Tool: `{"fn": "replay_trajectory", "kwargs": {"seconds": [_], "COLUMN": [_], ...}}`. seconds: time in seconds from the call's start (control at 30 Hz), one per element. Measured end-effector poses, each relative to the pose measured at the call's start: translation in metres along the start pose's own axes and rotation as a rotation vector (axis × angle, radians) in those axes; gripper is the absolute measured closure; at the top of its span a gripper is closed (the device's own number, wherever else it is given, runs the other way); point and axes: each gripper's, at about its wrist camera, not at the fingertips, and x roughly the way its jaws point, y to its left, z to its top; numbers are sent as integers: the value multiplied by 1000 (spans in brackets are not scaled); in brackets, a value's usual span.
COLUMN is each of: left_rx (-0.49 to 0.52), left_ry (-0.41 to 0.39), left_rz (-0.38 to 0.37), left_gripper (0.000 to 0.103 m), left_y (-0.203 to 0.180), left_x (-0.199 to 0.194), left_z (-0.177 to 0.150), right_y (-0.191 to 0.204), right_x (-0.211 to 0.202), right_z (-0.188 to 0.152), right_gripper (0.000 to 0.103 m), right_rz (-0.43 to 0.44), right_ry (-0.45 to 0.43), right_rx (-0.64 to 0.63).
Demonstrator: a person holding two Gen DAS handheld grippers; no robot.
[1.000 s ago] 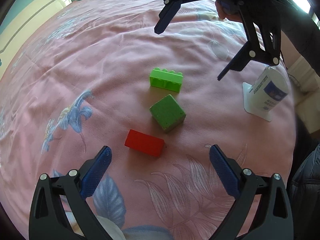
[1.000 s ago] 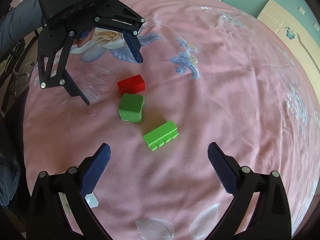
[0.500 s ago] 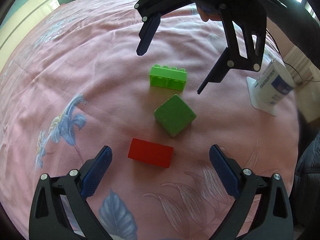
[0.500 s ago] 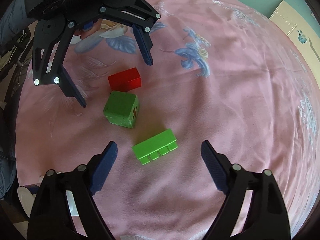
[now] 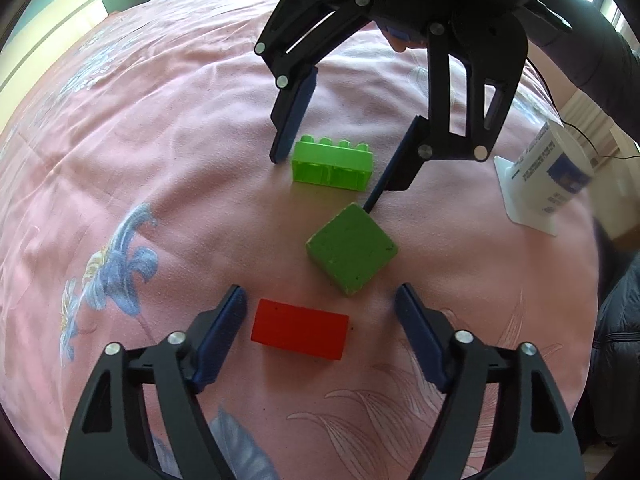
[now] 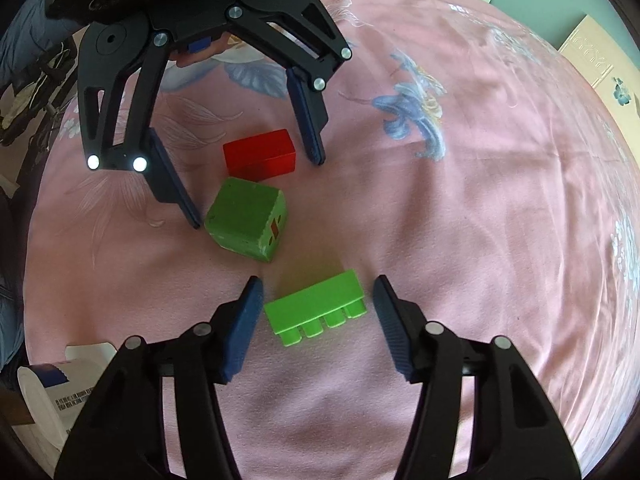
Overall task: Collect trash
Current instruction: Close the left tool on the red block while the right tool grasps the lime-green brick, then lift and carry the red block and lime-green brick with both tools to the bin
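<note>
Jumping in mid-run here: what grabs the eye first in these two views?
Three blocks in a row on the pink floral bedspread: a red block, a green cube and a studded lime brick. The open left tool straddles the red block, while the open right tool straddles the lime brick from the opposite end. A white and blue carton sits off at the bed's edge.

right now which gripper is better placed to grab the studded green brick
Right. The right gripper is open with the studded green brick between its fingers. The left gripper straddles the red block instead.
</note>
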Motion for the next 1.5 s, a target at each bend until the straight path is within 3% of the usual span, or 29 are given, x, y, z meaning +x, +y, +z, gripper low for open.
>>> {"fn": "replay_trajectory", "kwargs": {"seconds": [0.17,0.27,0.4,0.63,1.0,1.5], "left_rx": [-1,-3,-17,-27,-26,-52], "left_ry": [-2,-6,-3,2,14,-23], "left_rz": [4,7,23,42,73,150], "left_gripper": [33,42,61,61,61,61], "left_y": [-4,-4,-10,-4,-24,-76], "left_x": [0,-1,-6,-5,-25,-90], "left_z": [-2,-3,-7,-4,-16,-21], "right_y": [2,4,7,9,20,77], "right_x": [1,0,-2,-8,-40,-140], "right_z": [1,-1,-4,-11,-30,-47], "right_gripper": [52,56,56,56,57,57], "right_rz": [-4,-1,-4,-13,-48,-160], "right_ry": [17,17,16,21,17,-45], "right_rx": [-12,-4,9,36,84,134]}}
